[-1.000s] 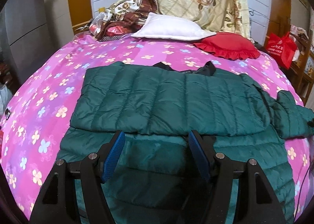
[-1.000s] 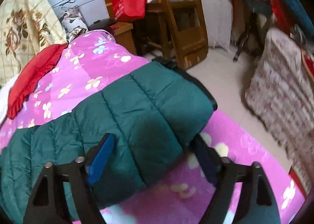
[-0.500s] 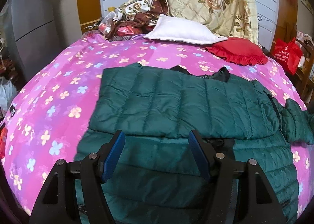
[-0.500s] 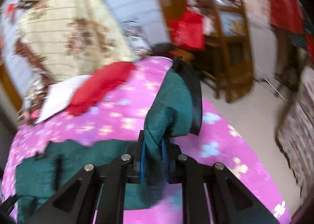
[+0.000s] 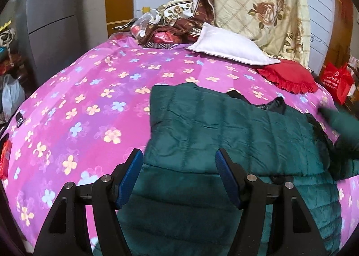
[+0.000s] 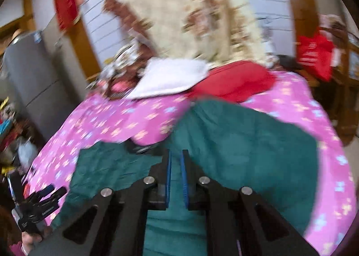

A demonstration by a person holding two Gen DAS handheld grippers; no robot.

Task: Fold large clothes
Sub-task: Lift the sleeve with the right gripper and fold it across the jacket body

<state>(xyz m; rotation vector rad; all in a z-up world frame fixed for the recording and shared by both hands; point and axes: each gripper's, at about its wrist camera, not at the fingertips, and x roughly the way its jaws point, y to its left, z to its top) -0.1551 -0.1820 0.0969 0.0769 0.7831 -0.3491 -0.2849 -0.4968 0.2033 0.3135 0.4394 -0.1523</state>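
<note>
Right wrist view: right gripper [image 6: 175,167] is clenched on green fabric of the jacket [image 6: 246,144], with a fold of it pinched between the blue pads [image 6: 183,179]. Frame is motion-blurred, so exactly which part is held is hard to tell; it looks like a sleeve or side panel, lifted off the bed [image 6: 112,121].

Left wrist view: left gripper [image 5: 179,174] is released, jaws wide, nothing between them, hovering over the near-left part of the jacket [image 5: 224,135]. Jacket lies flat on the pink floral bed [image 5: 89,103], right of centre, one panel already folded across the body. A blurred green piece shows at the right edge. White pillow [image 5: 231,46] and red cushion [image 5: 289,76] sit far, well apart from the jacket.

Handling, as a judgement: quilted puffer, so light, soft and bulky. Shell looks smooth, likely slippery, and the padding will spring back out of a fold. Best grips are edges and seams: hem, cuff, collar. A pinch on a single thin layer may slide, so better to take a doubled edge.
</note>
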